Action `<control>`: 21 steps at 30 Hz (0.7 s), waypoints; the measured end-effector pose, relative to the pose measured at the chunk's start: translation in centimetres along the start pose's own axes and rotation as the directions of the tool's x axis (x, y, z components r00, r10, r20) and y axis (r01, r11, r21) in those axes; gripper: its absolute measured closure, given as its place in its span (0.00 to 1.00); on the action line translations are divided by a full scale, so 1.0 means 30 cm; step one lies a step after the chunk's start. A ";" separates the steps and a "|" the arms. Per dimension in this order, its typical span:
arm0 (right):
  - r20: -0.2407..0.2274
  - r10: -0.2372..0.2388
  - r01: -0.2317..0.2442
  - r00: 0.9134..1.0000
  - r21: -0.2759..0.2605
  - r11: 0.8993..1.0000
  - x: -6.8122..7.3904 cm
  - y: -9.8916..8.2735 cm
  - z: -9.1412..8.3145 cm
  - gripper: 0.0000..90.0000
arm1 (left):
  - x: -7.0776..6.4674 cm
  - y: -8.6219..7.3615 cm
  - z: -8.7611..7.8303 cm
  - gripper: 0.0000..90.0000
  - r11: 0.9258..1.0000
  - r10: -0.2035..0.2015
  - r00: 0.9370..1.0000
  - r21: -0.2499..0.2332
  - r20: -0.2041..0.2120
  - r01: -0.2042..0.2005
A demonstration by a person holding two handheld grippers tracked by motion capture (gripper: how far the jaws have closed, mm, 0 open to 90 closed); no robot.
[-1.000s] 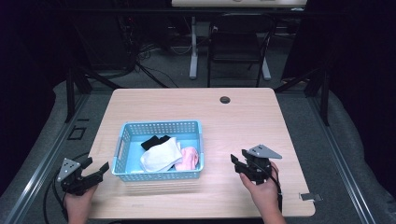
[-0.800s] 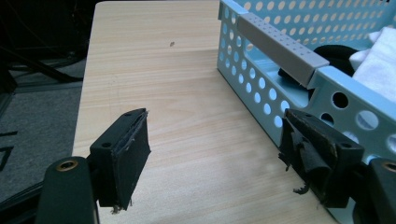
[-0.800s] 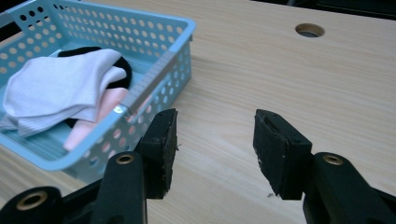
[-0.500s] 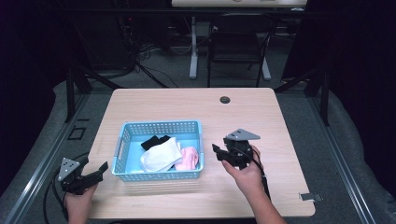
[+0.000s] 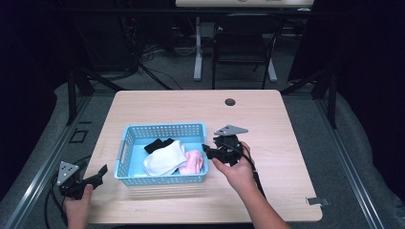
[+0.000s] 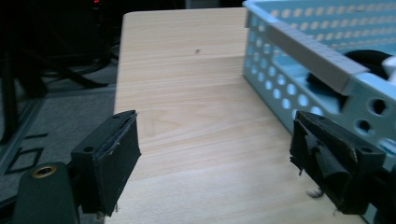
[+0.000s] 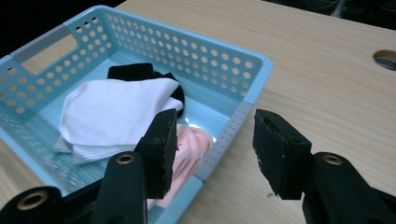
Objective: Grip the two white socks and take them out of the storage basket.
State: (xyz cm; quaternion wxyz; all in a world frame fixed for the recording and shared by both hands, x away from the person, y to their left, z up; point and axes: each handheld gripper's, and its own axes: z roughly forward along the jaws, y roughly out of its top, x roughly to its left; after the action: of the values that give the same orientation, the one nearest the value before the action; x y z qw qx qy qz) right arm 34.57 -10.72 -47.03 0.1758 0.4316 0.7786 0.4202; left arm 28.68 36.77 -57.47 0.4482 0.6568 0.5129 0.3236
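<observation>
Right tool (image 5: pixel 214 151) jaws apart, empty, straddling the basket (image 5: pixel 165 129) right rim near the pink cloth (image 5: pixel 193 161). Left tool (image 5: pixel 90 177) gaping, idle at counter (image 5: pixel 267 119) corner. White cloth (image 5: pixel 165 157) and black cloth (image 5: pixel 155 144) in basket; likely nothing removed yet.

A light wooden rectangular table (image 5: pixel 267 119) with rounded corners is set on a grey carpeted floor (image 5: pixel 353 157), and a small round dark grommet hole (image 5: pixel 230 102) is seen in the tabletop toward 12 o'clock. Beyond it, at 12 o'clock, a dark metal-framed chair (image 5: pixel 243 52) and a white desk leg (image 5: pixel 197 52) are placed, with black cables (image 5: pixel 153 67) lying toward 11 o'clock. The surroundings at 3 and 9 o'clock are left in darkness.
</observation>
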 end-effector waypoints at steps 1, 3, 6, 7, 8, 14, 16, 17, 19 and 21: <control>-0.009 -0.004 0.004 1.000 0.017 1.000 0.006 0.006 0.006 0.55 | -0.001 0.002 -0.003 0.18 1.000 -0.002 1.000 0.005 0.002 0.002; -0.021 -0.011 0.011 1.000 0.039 0.999 0.018 0.015 0.024 0.55 | -0.002 0.003 -0.005 0.19 1.000 -0.008 1.000 0.005 0.014 0.008; -0.033 -0.013 0.015 0.999 0.068 0.998 0.038 0.029 0.051 0.55 | -0.008 0.005 -0.007 0.23 1.000 -0.015 0.999 -0.002 0.052 0.015; -0.038 -0.010 0.013 0.999 0.074 0.997 0.045 0.034 0.062 0.55 | -0.008 0.005 -0.007 0.23 1.000 -0.015 0.999 -0.002 0.052 0.015; -0.041 -0.011 0.014 0.999 0.087 0.996 0.051 0.040 0.072 0.55 | -0.009 0.005 -0.005 0.23 1.000 -0.014 0.998 0.000 0.055 0.014; -0.065 -0.007 0.016 0.998 0.139 0.990 0.084 0.070 0.135 0.60 | -0.012 0.006 0.001 0.23 1.000 -0.008 0.998 0.006 0.067 0.008; -0.078 0.012 0.001 0.997 0.164 0.986 0.092 0.080 0.163 0.63 | -0.014 0.006 0.001 0.23 1.000 -0.010 0.997 0.004 0.071 0.010; -0.092 0.037 -0.019 0.995 0.186 0.982 0.099 0.088 0.189 0.65 | -0.015 0.006 0.001 0.23 1.000 -0.007 0.997 0.003 0.072 0.007; -0.091 0.034 -0.016 0.995 0.195 0.981 0.102 0.093 0.199 0.66 | -0.015 0.006 0.002 0.23 1.000 -0.004 0.997 0.001 0.072 0.004; -0.084 0.037 -0.018 0.996 0.215 0.976 0.110 0.103 0.221 0.67 | -0.016 0.006 0.001 0.23 1.000 -0.003 0.997 -0.001 0.071 0.003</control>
State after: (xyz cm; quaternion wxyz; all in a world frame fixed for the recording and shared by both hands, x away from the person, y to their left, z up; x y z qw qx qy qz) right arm 38.54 -3.85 -48.13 0.0880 0.4399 0.8203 0.3548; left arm 28.64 36.30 -57.29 0.4669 0.6668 0.4976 0.2996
